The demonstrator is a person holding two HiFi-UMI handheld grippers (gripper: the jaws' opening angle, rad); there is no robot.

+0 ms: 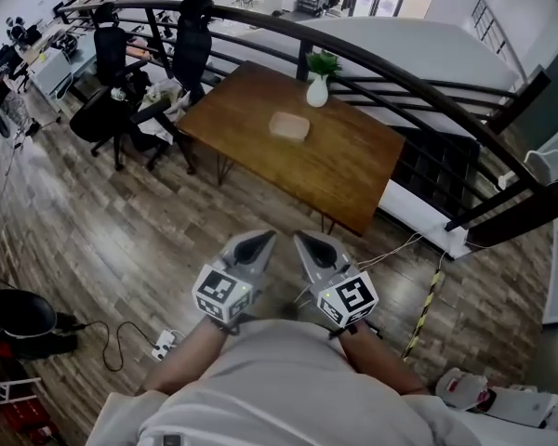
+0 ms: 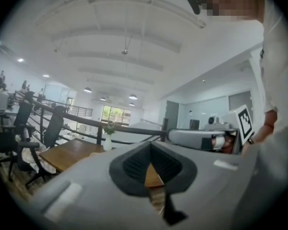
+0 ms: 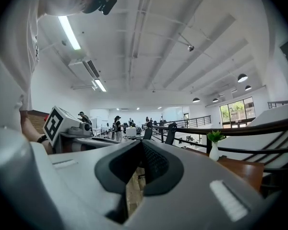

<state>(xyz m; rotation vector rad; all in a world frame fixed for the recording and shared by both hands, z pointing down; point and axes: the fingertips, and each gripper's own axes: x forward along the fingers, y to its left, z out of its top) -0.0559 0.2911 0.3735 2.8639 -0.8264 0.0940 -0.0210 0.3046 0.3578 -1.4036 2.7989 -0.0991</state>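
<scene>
Tan block (image 1: pixel 289 125) lies untouched on the far surface (image 1: pixel 353 170), near a white vase (image 1: pixel 317 89). Left tool (image 1: pixel 259 240) and right tool (image 1: pixel 304 242), both closed and empty, hang well short of it.

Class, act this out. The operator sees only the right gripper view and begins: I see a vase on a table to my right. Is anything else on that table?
Observer: Yes. The head view shows a flat tan pad lying near the vase, apart from it.
Operator: And the left gripper?
Observer: It is shut on nothing; its jaws meet at the tips.
Operator: Anything on the floor?
Observer: A power strip with a cable lies on the left side.
</scene>
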